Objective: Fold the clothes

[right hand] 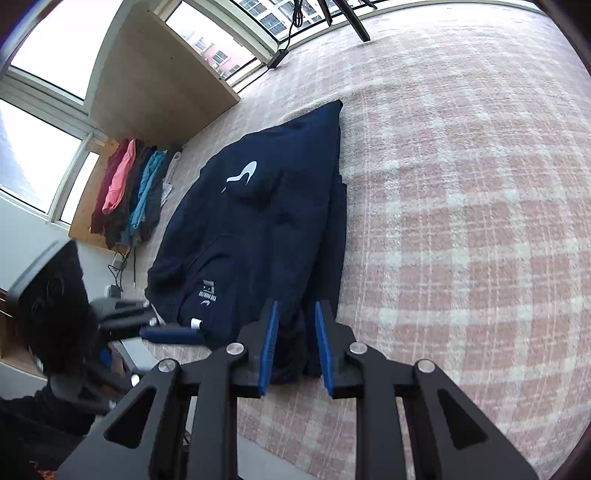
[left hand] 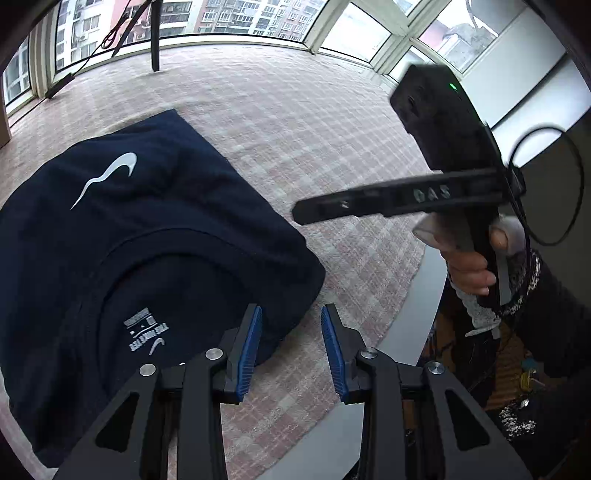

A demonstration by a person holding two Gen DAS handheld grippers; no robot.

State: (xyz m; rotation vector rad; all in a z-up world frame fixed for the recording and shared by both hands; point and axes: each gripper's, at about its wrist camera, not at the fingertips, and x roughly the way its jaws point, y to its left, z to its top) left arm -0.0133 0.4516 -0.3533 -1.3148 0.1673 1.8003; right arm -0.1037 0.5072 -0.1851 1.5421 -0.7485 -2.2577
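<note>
Both grippers' fingers point(left hand: 255, 343) apart

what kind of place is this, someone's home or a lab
Probably a flat set up for recording: a checked cloth covers the work surface, big windows face apartment blocks, and folded clothes are stacked on a wooden shelf.

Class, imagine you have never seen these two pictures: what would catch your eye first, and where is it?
First, the navy T-shirt with its white swoosh, lying partly folded on the pink checked cloth. Next, the blue-padded left gripper, open over the shirt's near corner. The right gripper also stands open, shirt fabric between its pads, and a row of coloured clothes sits by the window.
</note>
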